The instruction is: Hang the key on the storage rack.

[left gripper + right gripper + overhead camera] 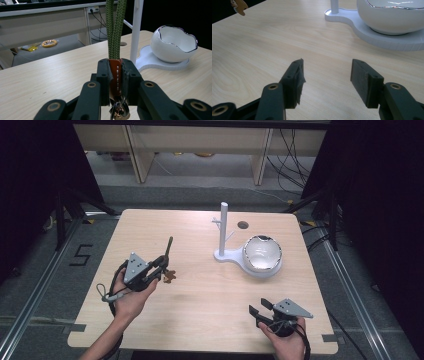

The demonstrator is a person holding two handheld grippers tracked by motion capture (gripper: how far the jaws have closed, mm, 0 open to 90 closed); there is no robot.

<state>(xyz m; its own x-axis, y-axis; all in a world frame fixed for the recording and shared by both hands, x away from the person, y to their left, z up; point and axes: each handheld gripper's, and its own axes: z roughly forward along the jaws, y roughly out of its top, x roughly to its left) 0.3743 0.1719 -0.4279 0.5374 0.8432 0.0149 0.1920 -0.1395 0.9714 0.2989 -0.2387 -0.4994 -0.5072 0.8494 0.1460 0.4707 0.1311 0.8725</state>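
Keychain lanyard (115, 27) sits clamped in the left gripper (115, 75); right gripper (325, 80) gapes wide near the white bowl stand (235, 256).

Black claws (161, 263) (260, 308), grey triangular plates, brass-ringed pivots, trailing cables.

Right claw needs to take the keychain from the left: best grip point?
Grip the green cord above the left claw, coming from the side, claw open across it. The cord stands upright and free there; the leather tab is clamped and the keys dangle loose.
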